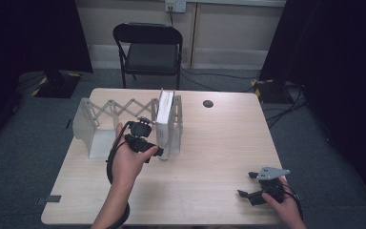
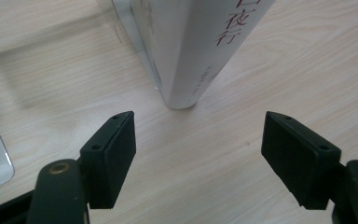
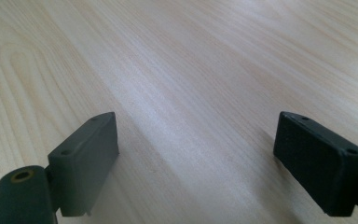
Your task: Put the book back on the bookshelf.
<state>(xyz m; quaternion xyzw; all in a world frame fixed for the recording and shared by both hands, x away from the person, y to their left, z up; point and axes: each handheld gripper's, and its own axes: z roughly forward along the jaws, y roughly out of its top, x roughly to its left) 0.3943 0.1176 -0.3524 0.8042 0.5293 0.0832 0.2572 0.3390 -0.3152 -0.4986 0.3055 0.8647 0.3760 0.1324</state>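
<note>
High view showed a white book (image 1: 164, 125) standing upright in the right end of a white expanding book rack (image 1: 91, 128), which sat toward the far left part of the tabletop (image 1: 209, 157). The book leaned against, or stood just beside, the rack's right end plate; which of the two could not be told. The left gripper (image 1: 155, 153) hung just beside the book's near lower corner, held in the person's left hand (image 1: 128, 162).

In the left gripper view the jaws were spread wide, nothing between the pads (image 2: 114, 156), and the book's spine (image 2: 193, 51) with red printed characters stood on the wood a little ahead of them, apart from both pads. So the book looked released: it stood by itself in the rack, and the placing step seemed done.

The right gripper (image 1: 253, 185) rested near the right part of the tabletop's near edge, well apart from the book and rack. In the right gripper view its jaws were likewise spread, with bare wood between them.

What remained, by my judgement, was small: drawing the left gripper clear without nudging the book, and perhaps squaring it against the end plate. The rest of the rack was open, with no other books on the tabletop to load.
</note>
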